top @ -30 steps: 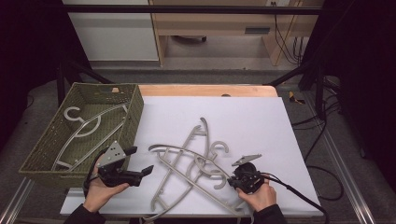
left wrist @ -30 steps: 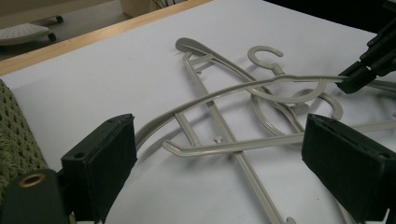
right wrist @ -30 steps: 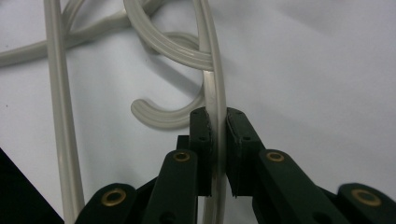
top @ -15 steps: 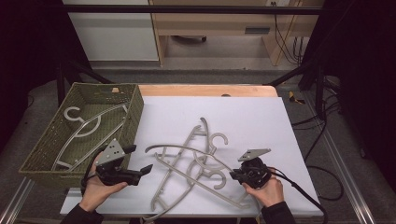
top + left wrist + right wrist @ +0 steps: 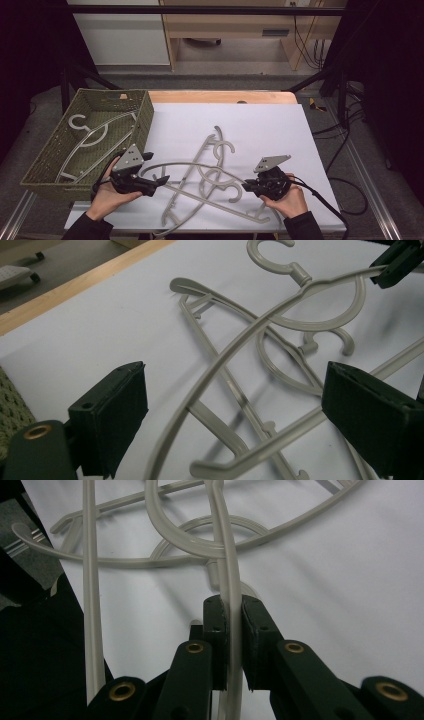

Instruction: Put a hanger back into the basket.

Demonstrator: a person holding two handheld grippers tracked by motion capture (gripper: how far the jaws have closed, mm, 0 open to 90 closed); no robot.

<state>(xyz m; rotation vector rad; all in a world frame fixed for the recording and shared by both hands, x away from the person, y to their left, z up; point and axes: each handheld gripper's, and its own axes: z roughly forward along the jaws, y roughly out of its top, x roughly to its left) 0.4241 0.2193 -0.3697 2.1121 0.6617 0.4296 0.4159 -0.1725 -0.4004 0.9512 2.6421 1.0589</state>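
hanger (image 5: 200, 167) arm sits pinched in the closed right gripper (image 5: 248, 187), its long curved span running left across the heap of hangers (image 5: 210, 200) toward the left gripper (image 5: 162, 181), whose jaws stand wide with nothing clamped. white sheet (image 5: 260, 125) covers the table; green basket (image 5: 142, 117) at left, dark room behind.

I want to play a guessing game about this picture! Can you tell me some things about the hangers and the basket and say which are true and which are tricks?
1. The right gripper pinches a hanger arm between its fingers. True.
2. The green basket is empty. False: a hanger lies in it.
3. The left gripper is squeezing a hanger. False: its fingers stand wide open.
4. Several hangers lie tangled on the white tabletop. True.
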